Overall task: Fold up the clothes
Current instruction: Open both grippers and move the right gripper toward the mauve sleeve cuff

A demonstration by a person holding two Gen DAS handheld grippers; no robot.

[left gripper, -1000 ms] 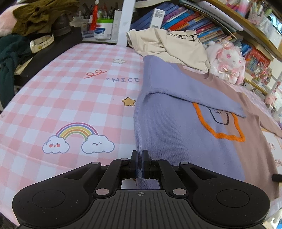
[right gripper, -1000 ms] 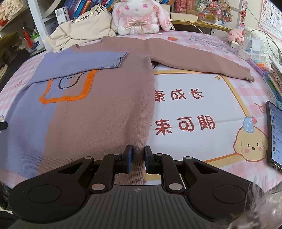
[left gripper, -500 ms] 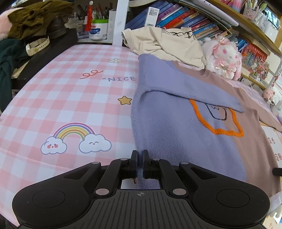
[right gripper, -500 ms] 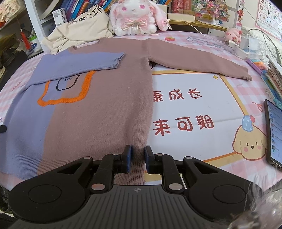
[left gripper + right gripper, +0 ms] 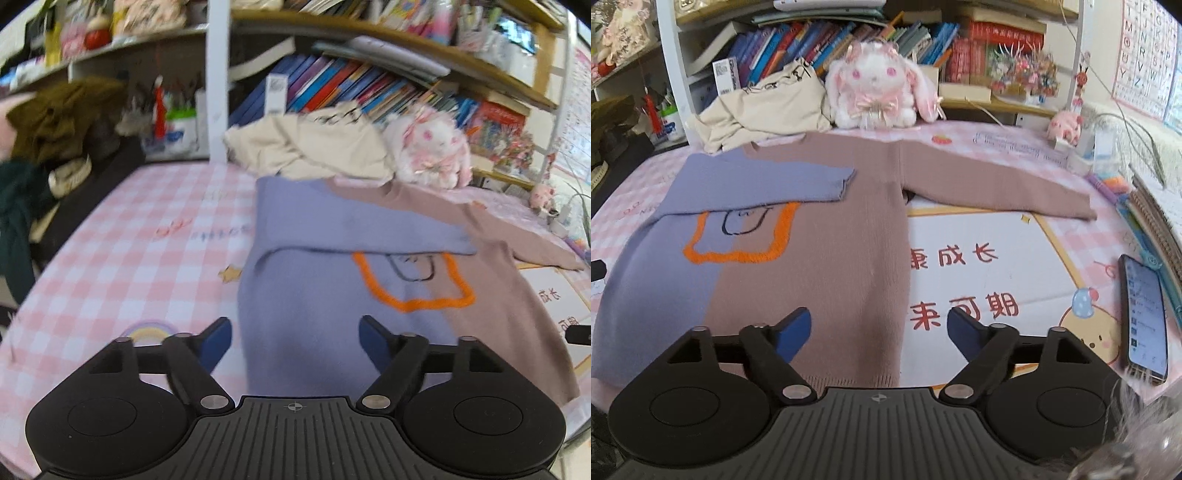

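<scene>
Sweater, lilac and mauve halves, lies flat on the bench. Lilac sleeve folded across the chest; mauve sleeve stretched toward 2 o'clock. Left claw: jaws have just been opening, now spread wide over the lilac hem, gripping nothing. Right claw: likewise just opened, wide apart above the mauve hem, pads clear of cloth. Phone at 3 o'clock.

Purple-and-brown sweater lies flat, purple sleeve folded across.
</scene>
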